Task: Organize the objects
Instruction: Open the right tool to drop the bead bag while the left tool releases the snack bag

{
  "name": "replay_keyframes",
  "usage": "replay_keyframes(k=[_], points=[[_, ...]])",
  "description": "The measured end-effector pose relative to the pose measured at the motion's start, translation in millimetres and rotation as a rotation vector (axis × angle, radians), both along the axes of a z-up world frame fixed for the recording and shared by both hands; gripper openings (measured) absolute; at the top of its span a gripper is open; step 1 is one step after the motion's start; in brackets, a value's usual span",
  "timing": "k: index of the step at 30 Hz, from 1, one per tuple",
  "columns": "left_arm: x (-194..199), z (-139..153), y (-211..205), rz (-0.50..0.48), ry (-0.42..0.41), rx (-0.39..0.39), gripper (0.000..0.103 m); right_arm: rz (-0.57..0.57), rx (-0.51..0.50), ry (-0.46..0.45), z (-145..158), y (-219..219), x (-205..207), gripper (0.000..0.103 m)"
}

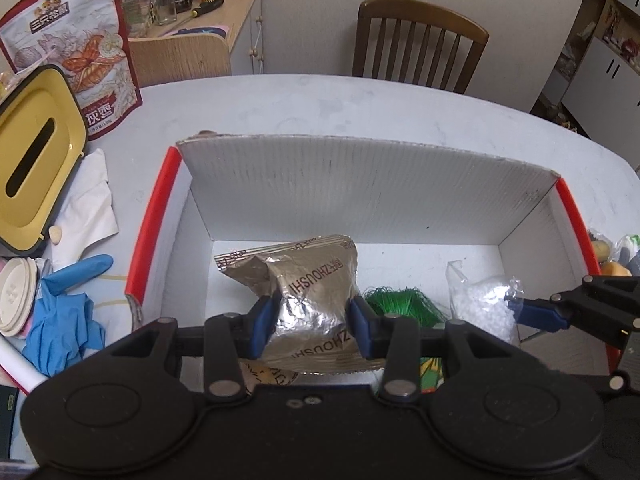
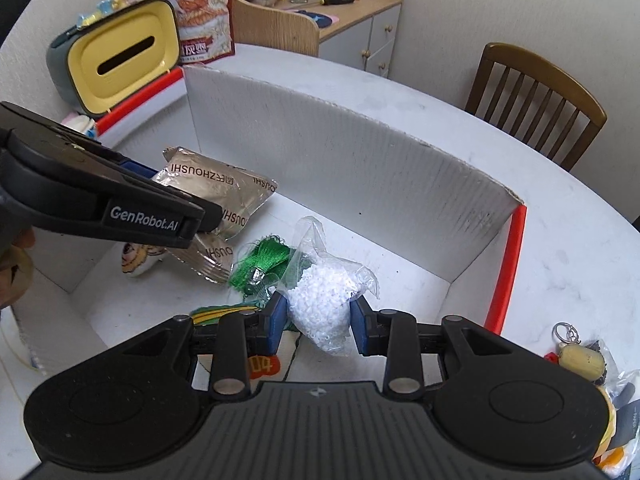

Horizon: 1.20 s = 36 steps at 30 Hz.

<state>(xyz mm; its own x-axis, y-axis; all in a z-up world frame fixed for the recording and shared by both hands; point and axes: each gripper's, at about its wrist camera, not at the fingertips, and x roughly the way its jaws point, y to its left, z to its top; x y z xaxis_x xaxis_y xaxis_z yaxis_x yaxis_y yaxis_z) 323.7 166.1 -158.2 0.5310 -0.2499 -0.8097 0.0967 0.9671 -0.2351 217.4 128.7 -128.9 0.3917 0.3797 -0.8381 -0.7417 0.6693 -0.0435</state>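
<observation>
A white cardboard box (image 1: 368, 184) (image 2: 360, 160) with red edges sits on the white table. Inside it, my left gripper (image 1: 312, 320) is shut on a silver foil pouch (image 1: 308, 280) (image 2: 216, 184) printed ZHOUSHI. To its right, my right gripper (image 2: 318, 318) is shut on a clear bag of white beads (image 2: 320, 304) (image 1: 484, 304). The blue pad (image 1: 540, 314) of the right gripper shows at the bag's right side in the left wrist view. A bundle of green thread (image 1: 400, 304) (image 2: 260, 264) lies between pouch and bag on the box floor.
A yellow tissue box (image 1: 36, 156) (image 2: 120, 56), a printed snack bag (image 1: 76, 44) (image 2: 192, 8), blue gloves (image 1: 64, 312) and white lids (image 1: 16, 296) lie left of the box. A keyring and small items (image 2: 580, 360) lie on its right. A wooden chair (image 1: 416, 40) stands behind the table.
</observation>
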Motion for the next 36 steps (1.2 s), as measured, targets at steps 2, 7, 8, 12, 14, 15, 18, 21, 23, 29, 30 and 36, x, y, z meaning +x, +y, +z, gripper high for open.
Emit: replay_keyframes(k=[2, 7, 8, 12, 14, 15, 18, 21, 23, 29, 30, 36], points=[[1, -2, -2, -0.012, 0.009, 0.007, 0.041, -0.009, -0.001, 0.014, -2, 0, 2, 0.034], [7, -9, -4, -0.03, 0.048, 0.014, 0.041, 0.005, -0.012, 0.032, -2, 2, 3, 0.034], [8, -10, -4, -0.033, 0.056, 0.016, 0.041, 0.008, -0.014, 0.034, -3, 2, 3, 0.034], [12, -17, -4, -0.034, 0.098, 0.021, 0.041, 0.012, -0.01, 0.032, -1, 2, 2, 0.035], [13, -19, -3, -0.036, 0.108, 0.018, 0.04, 0.014, -0.001, 0.034, 0, 1, 2, 0.035], [13, -19, -3, -0.038, 0.11, 0.018, 0.04, 0.014, 0.002, 0.033, 1, 1, 2, 0.035], [13, -18, -3, -0.032, 0.114, 0.022, 0.042, 0.01, 0.025, 0.029, 7, -3, 1, 0.038], [11, -14, -1, -0.024, 0.106, 0.02, 0.044, 0.008, 0.051, 0.021, 16, -7, 0, 0.041], [9, -10, 0, -0.018, 0.097, 0.017, 0.047, 0.007, 0.067, 0.014, 22, -10, -3, 0.044], [-1, 4, 1, -0.011, 0.06, 0.009, 0.048, 0.003, 0.1, -0.005, 39, -19, -12, 0.045], [-3, 7, 0, -0.011, 0.052, 0.009, 0.05, 0.004, 0.105, -0.009, 42, -22, -14, 0.045], [-17, 24, -2, -0.009, 0.001, 0.01, 0.061, -0.001, 0.144, -0.036, 60, -37, -27, 0.053]])
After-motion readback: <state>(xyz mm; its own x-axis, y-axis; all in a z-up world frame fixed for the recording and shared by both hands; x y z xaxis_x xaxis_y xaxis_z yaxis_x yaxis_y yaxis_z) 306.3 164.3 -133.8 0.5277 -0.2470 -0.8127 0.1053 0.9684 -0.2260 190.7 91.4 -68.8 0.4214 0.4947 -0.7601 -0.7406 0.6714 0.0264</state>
